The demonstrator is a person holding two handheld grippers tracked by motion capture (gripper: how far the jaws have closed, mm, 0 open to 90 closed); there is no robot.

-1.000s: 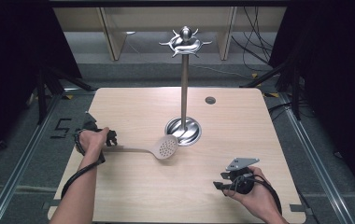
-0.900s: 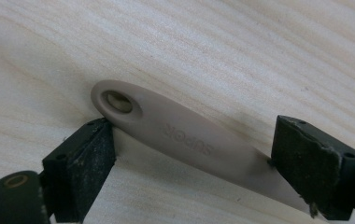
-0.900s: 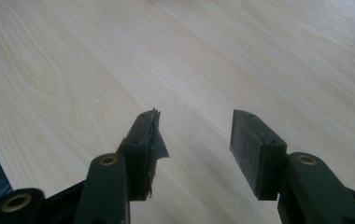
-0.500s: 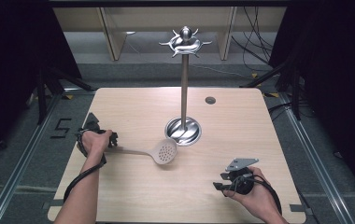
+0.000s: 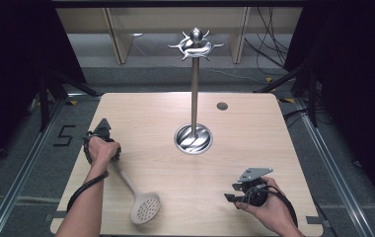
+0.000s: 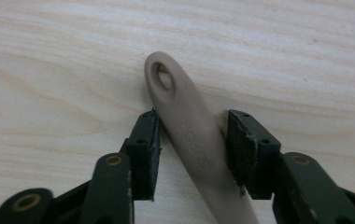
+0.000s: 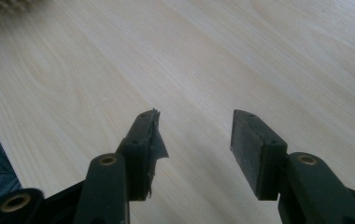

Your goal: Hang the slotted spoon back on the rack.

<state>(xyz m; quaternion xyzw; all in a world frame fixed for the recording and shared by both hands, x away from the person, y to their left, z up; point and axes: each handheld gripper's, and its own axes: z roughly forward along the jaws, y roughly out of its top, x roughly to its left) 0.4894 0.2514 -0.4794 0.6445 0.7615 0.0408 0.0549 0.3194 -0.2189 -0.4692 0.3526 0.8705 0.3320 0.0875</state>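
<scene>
My left hand-held gripper (image 6: 192, 149) jaws just closing around skimmer handle (image 6: 189, 135), not yet pinching, for lift toward stand (image 5: 194, 94); right hand-held gripper (image 7: 196, 140) spread, idle.

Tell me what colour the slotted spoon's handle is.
Beige-grey; the slotted spoon's handle shows best in the left gripper view.

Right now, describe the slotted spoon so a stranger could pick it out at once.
Start at the wooden table with the tall metal stand at its middle. Look toward the near left corner: the slotted spoon lies flat there, its handle between the left gripper's jaws, which have just been closing. It is the one beige utensil, with a perforated head and a hanging hole.
</scene>
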